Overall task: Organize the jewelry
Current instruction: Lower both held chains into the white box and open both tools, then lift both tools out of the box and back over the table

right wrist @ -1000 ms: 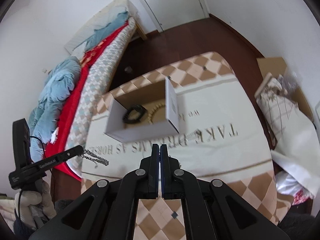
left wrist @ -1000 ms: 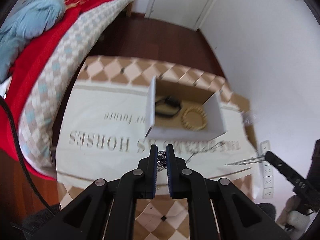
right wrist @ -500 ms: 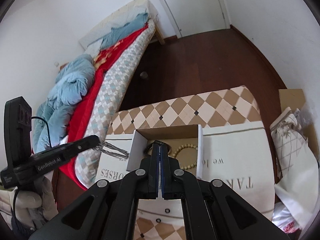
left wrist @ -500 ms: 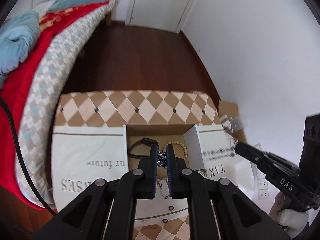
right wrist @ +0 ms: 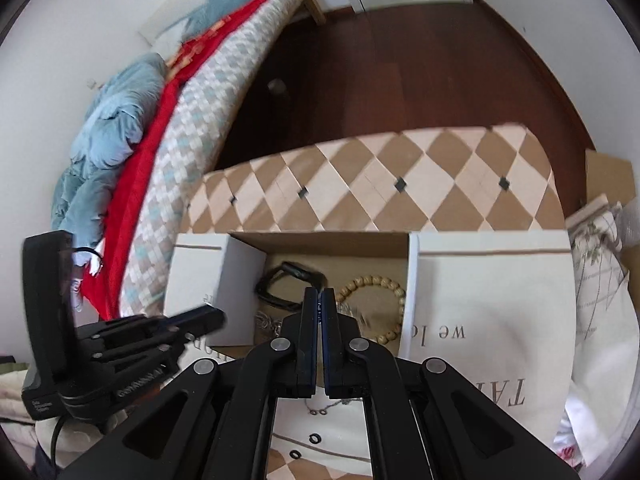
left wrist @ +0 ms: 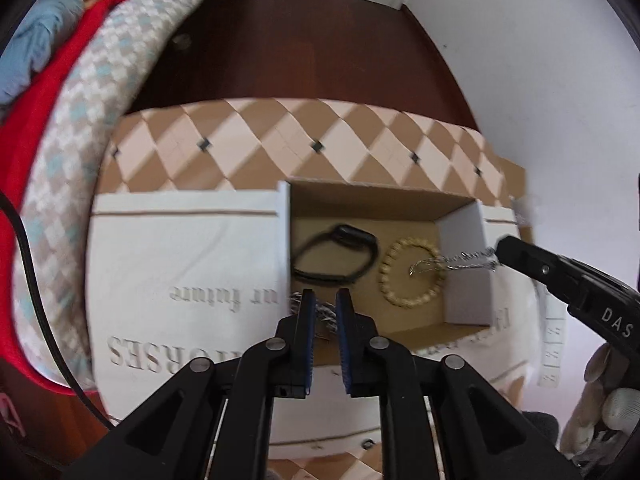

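Note:
An open cardboard box (left wrist: 464, 272) with white outer walls sits on the printed cloth. Inside lie a black watch band (left wrist: 336, 258) and a beige bead bracelet (left wrist: 412, 276). My left gripper (left wrist: 322, 312) is shut on one end of a silver chain (left wrist: 326, 314) at the box's near left corner. My right gripper (right wrist: 319, 300) is shut on the chain's other end, which hangs over the bead bracelet (right wrist: 376, 304) in the left wrist view (left wrist: 456, 262). The box (right wrist: 236, 276) and watch band (right wrist: 288, 284) also show in the right wrist view.
The box stands on a white cloth with printed words (left wrist: 180, 264) over a tan diamond-patterned table (left wrist: 256, 140). A bed with red and checked covers (left wrist: 72, 92) lies to the left. Small rings (right wrist: 316, 438) lie on the cloth near me. White wall is on the right.
Both grippers have moved forward and down to the box, carrying the chain between them. The right gripper's chain end now hangs over the bead bracelet.

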Motion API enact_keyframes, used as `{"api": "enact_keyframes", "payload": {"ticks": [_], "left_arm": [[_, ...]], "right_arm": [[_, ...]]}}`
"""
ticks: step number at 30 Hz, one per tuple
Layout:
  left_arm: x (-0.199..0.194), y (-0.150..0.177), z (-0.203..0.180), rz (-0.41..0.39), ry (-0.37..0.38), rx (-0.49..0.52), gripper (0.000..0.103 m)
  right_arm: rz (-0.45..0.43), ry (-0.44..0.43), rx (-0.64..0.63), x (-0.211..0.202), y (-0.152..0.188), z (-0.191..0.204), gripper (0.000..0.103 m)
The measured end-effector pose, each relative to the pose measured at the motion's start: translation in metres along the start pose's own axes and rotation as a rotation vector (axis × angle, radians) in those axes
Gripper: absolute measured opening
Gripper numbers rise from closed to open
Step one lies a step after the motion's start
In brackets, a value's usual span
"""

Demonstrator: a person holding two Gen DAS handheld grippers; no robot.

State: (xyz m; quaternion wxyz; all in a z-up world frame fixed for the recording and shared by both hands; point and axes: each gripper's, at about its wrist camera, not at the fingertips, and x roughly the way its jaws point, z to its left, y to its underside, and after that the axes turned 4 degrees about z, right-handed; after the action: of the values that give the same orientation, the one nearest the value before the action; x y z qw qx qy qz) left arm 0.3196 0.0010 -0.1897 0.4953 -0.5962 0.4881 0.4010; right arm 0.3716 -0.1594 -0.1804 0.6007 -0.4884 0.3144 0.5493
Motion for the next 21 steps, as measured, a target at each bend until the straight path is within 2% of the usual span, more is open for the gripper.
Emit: {"api": "enact_keyframes", "payload": {"ticks": [1, 2, 3, 4, 6, 7, 10, 12, 16, 21], "left_arm": [[-0.002, -0.001, 0.0, -0.011, -0.025, 0.004, 0.025], [-0.004, -0.001, 0.001, -0.027, -0.048, 0.007, 0.048], [-0.007, -0.001, 0.002, -0.049, -0.078, 0.007, 0.061], [-0.009, -0.002, 0.003, -0.069, -0.098, 0.005, 0.08], [-0.014, -0.002, 0.007, -0.108, -0.131, -0.005, 0.084], [-0.014, -0.002, 0.007, -0.115, -0.15, -0.004, 0.085], [-0.012, 0.0, 0.009, -0.129, -0.221, 0.005, 0.103], [-0.011, 0.004, 0.009, -0.146, -0.261, 0.016, 0.103], [-0.012, 0.011, 0.013, -0.164, -0.272, 0.013, 0.103], [-0.02, 0.023, 0.015, -0.185, -0.279, 0.002, 0.103]], "right_arm": [[0.004, 0.013, -0.002, 0.001, 0.0, 0.0, 0.004], [0.009, 0.015, 0.0, 0.002, 0.001, -0.001, 0.01], [0.012, 0.036, -0.002, 0.003, 0.003, -0.001, 0.022], [0.012, 0.058, -0.009, 0.003, 0.005, -0.001, 0.03], [0.005, 0.106, -0.02, 0.002, 0.01, 0.0, 0.061], [0.004, 0.138, -0.028, 0.003, 0.012, 0.001, 0.066], [-0.003, 0.269, -0.039, 0.004, 0.021, 0.002, 0.073], [0.01, 0.322, -0.032, 0.009, 0.031, 0.002, 0.1], [0.017, 0.366, -0.019, 0.017, 0.045, -0.001, 0.103], [-0.001, 0.368, 0.02, 0.015, 0.058, -0.004, 0.103]]}}
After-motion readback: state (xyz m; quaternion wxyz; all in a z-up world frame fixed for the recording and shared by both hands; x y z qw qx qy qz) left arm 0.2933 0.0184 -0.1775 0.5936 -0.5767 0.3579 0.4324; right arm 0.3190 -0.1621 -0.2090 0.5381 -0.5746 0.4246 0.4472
